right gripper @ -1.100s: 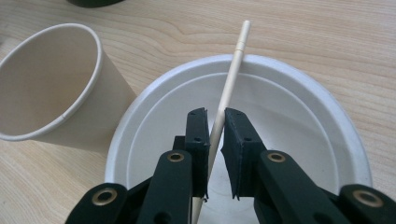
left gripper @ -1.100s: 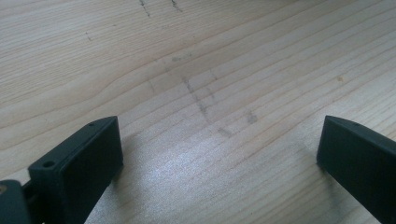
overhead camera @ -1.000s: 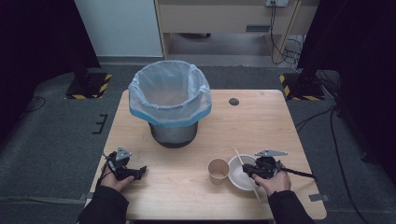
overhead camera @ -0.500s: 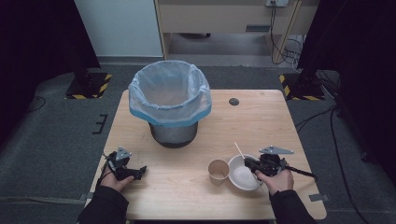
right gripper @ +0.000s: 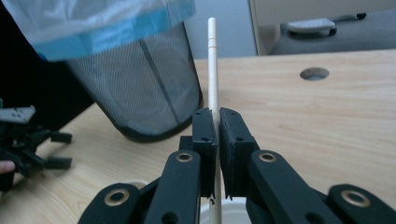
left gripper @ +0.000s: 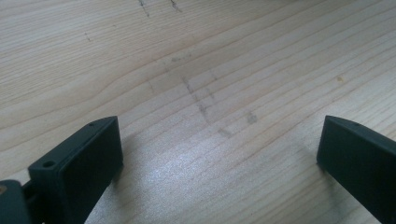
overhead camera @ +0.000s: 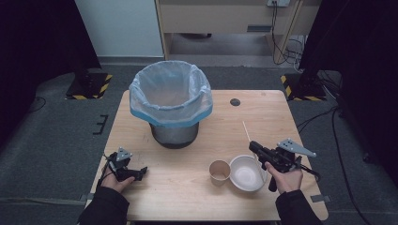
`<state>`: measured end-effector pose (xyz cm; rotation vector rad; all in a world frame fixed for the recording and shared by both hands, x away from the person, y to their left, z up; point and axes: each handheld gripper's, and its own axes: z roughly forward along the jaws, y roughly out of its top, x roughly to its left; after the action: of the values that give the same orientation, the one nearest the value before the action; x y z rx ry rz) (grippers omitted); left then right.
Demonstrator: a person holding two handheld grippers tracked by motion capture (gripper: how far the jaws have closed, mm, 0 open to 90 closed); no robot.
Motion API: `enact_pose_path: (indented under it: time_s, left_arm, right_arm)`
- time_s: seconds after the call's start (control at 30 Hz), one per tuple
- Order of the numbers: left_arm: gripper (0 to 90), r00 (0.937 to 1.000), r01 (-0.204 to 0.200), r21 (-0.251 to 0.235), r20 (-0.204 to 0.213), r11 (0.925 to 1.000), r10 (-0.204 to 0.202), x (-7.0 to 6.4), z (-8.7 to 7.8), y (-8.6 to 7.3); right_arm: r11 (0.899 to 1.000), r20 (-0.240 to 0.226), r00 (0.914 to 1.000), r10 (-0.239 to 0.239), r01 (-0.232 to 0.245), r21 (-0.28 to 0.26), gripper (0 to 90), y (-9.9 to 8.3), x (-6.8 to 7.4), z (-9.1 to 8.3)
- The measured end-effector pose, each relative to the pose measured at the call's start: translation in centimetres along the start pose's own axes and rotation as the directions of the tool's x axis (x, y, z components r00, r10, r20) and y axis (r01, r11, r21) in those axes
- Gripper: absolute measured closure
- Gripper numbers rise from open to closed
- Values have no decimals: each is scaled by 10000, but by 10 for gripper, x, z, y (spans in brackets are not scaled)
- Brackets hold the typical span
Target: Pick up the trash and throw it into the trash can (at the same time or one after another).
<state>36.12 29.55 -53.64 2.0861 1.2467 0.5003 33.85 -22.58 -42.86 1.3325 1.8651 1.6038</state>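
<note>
Stick [right gripper: 213, 65], thin and pale, was pinched between the 2 jaws of the right gripper [overhead camera: 257, 149], rising upright past their tips in the right gripper view; its lower end was hidden behind the jaws.

Taking the bin [overhead camera: 171, 105] as landmark: this mesh bin, lined with a white and blue bag, stood on the wooden table [overhead camera: 263, 112] toward the far side. Its base was cut off by nothing, but its inside was hard to read under the bag.

Nearer than the bin and to its right sat a white bowl [overhead camera: 246, 173], with a small brown paper cup [overhead camera: 219, 171] just beside it. The stick slanted above the bowl's far right edge.

Nearer than the bin and to its left, the left gripper [left gripper: 219, 154] rested low over bare wood, jaws spread wide, empty.
</note>
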Motion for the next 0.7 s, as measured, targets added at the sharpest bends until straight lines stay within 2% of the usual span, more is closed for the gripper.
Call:
enact_pose_path:
  time_s: [0.1,0.2,0.27,0.3,0.43,0.53,0.6,0.67,0.7]
  left_arm:
    - [0,10000,-7,1,4,10000,7,0,0,0]
    - [0,10000,-9,4,3,10000,9,0,0,0]
    - [0,10000,-8,2,2,10000,8,0,0,0]
    - [0,10000,-10,1,3,10000,10,0,0,0]
    - [0,10000,-10,2,2,10000,10,0,0,0]
    - [0,10000,-12,-1,-1,10000,12,0,0,0]
    - [0,10000,-15,1,1,10000,15,0,0,0]
    - [0,10000,-13,-1,0,10000,13,0,0,0]
    - [0,10000,-13,-2,-1,10000,13,0,0,0]
  right_arm:
    - [9997,-12,10000,58,-58,-237,858,3,-1,-2]
    - [9980,-92,9998,-149,143,-610,858,10,-1,-5]
    - [9976,-117,9997,-227,219,-656,858,12,0,-5]
    - [9961,-159,9990,-423,410,-781,857,16,0,-5]
    - [9944,-197,9990,-406,385,-982,857,23,1,-5]
    - [9903,-302,9981,-540,497,-1295,858,33,4,-3]
    - [9837,-354,9964,-770,701,-1656,858,46,9,-4]
    - [9818,-366,9959,-827,751,-1746,858,51,10,-4]
    - [9744,-374,9955,-876,778,-2110,858,61,12,-4]
